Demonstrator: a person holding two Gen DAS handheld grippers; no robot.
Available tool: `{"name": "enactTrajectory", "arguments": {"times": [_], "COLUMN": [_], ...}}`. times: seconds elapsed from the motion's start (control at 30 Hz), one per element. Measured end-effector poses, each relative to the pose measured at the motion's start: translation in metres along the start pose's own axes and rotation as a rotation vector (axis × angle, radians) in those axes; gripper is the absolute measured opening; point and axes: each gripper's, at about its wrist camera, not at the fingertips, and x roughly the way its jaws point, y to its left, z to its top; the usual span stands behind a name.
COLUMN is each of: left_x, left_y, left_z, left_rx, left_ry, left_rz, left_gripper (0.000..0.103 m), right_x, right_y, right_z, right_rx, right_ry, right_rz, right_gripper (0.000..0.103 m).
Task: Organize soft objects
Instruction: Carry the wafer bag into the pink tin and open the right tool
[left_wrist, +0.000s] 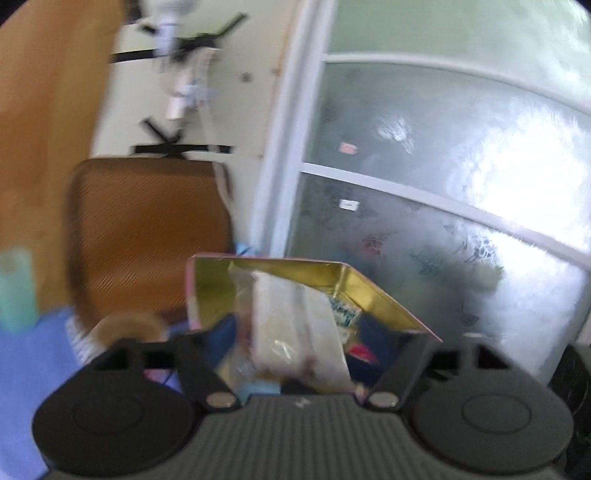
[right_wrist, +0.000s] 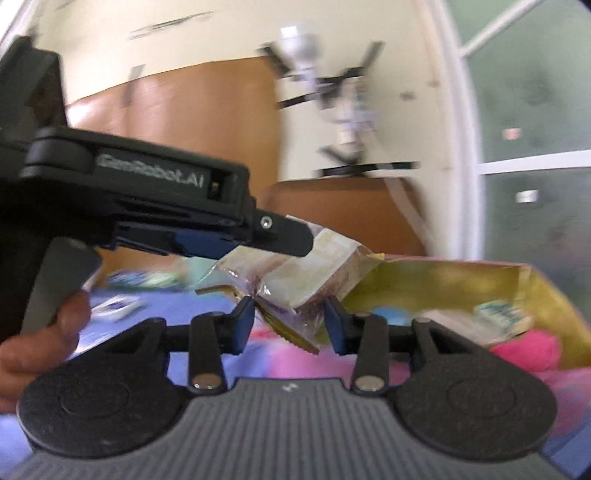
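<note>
Grippers: your left gripper (left_wrist: 299, 354) clamps the clear packet (left_wrist: 299, 332); your right gripper (right_wrist: 290, 325) stands with jaws apart on either side of the packet's crinkled tail, and contact is unclear.
Packet: it hangs between both tools above the blue cloth (right_wrist: 166, 306), long axis running from your left tool's tip toward the tin (left_wrist: 354, 291).
Obstruction: your left tool's body (right_wrist: 140, 199) and your hand (right_wrist: 44, 343) block the right camera's left side.
Tin: gold inside, open, holding a pink soft item (right_wrist: 528, 350) and small packets.
Beyond: brown chair (left_wrist: 147, 236), frosted glass door (left_wrist: 443, 206).
</note>
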Motion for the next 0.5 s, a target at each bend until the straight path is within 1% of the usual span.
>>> {"name": "enactTrajectory", "arguments": {"times": [0.03, 0.07, 0.1, 0.13, 0.17, 0.2, 0.23, 0.3, 0.37, 0.43, 0.5], "left_x": [0.012, 0.023, 0.03, 0.03, 0.025, 0.017, 0.008, -0.007, -0.027, -0.051, -0.075], "left_y": [-0.007, -0.013, -0.015, -0.015, -0.012, -0.008, -0.004, 0.008, 0.024, 0.044, 0.064], "left_z": [0.0, 0.0, -0.002, -0.006, -0.011, -0.016, -0.02, -0.03, -0.038, -0.048, -0.059], "left_rx": [0.027, 0.051, 0.057, 0.042, 0.019, 0.005, 0.0, -0.026, -0.07, -0.108, -0.141], "left_ry": [0.003, 0.021, 0.048, 0.065, 0.064, 0.045, 0.042, 0.046, 0.05, 0.046, 0.043], "left_rz": [0.028, 0.065, 0.09, 0.086, 0.06, 0.05, 0.062, 0.087, 0.095, 0.135, 0.183], "left_gripper": [0.087, 0.084, 0.078, 0.077, 0.078, 0.08, 0.082, 0.082, 0.082, 0.082, 0.082], "right_x": [0.009, 0.019, 0.027, 0.034, 0.029, 0.024, 0.016, 0.006, 0.0, -0.006, -0.01], "right_y": [-0.009, -0.019, -0.029, -0.041, -0.051, -0.061, -0.066, -0.063, -0.058, -0.049, -0.036], "right_z": [0.003, 0.004, 0.002, 0.002, 0.001, 0.001, -0.001, -0.007, -0.012, -0.013, -0.012], "right_rx": [-0.006, -0.027, -0.044, -0.031, 0.023, 0.079, 0.112, 0.106, 0.125, 0.133, 0.134], "right_ry": [-0.006, -0.006, 0.005, 0.03, 0.035, 0.023, 0.009, -0.004, -0.009, -0.014, -0.022], "right_rz": [-0.049, -0.11, -0.192, -0.267, -0.276, -0.255, -0.244, -0.259, -0.229, -0.205, -0.162], "right_gripper": [0.051, 0.051, 0.051, 0.051, 0.051, 0.051, 0.05, 0.051, 0.05, 0.05, 0.05]}}
